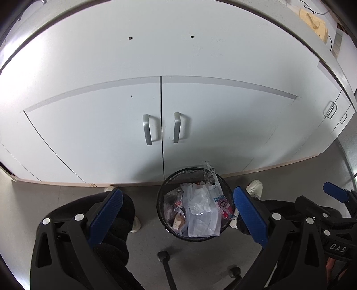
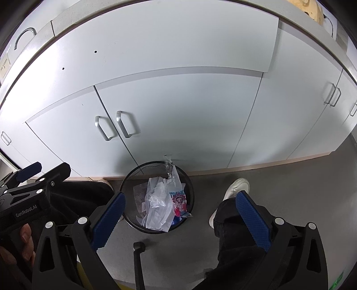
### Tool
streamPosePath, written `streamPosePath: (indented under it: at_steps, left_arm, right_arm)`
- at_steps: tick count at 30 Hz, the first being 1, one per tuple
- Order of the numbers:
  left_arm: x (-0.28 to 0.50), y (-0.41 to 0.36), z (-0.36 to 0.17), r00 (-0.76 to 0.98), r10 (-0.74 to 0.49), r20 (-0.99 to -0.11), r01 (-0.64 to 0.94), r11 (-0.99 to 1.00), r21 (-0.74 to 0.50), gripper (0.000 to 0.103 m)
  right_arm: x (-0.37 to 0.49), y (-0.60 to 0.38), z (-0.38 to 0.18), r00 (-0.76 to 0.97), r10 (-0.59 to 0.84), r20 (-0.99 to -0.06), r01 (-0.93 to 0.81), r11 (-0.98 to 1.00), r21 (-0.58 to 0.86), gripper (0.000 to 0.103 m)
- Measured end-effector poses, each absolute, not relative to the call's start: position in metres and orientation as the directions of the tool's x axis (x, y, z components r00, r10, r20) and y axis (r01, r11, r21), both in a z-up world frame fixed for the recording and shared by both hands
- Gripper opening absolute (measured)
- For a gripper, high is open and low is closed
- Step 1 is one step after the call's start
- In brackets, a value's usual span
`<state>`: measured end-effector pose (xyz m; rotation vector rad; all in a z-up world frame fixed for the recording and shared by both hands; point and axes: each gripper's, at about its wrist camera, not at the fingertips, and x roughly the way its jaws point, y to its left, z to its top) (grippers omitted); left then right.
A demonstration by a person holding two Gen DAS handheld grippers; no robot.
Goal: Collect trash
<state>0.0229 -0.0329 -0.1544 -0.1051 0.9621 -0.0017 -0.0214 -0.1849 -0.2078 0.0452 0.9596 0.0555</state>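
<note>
Nearest, both grippers hang with their blue fingers spread wide and empty: the left gripper (image 1: pixel 178 214) and the right gripper (image 2: pixel 180 219), above dark trouser legs (image 2: pixel 234 241) and white shoes (image 2: pixel 236 186). A chair caster (image 1: pixel 163 256) sits at 6 o'clock on the grey floor (image 2: pixel 290 189). Just beyond stands the black mesh bin (image 1: pixel 165 214), holding clear plastic bags (image 1: pixel 200 209) and a colourful printed wrapper (image 1: pixel 224 206). At 12 o'clock, white cabinet doors (image 1: pixel 111 125) with silver handles (image 1: pixel 147 129) rise under the bench (image 1: pixel 245 4) edge.
</note>
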Motion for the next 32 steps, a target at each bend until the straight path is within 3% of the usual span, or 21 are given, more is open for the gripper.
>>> streamPosePath:
  at_steps: [7, 32]
  left_arm:
    - [0.020, -0.037, -0.158, 0.556, 0.027, -0.831, -0.079, 0.997, -0.020, 0.099]
    - [0.022, -0.040, -0.163, 0.538, 0.010, -0.843, -0.057, 0.998, -0.025, 0.099]
  right_arm:
    - [-0.022, -0.183, -0.208, 0.574, 0.067, -0.816, -0.028, 0.998, 0.062, 0.100]
    - [-0.022, -0.180, -0.209, 0.569, 0.063, -0.820, -0.032, 0.998, 0.055, 0.100]
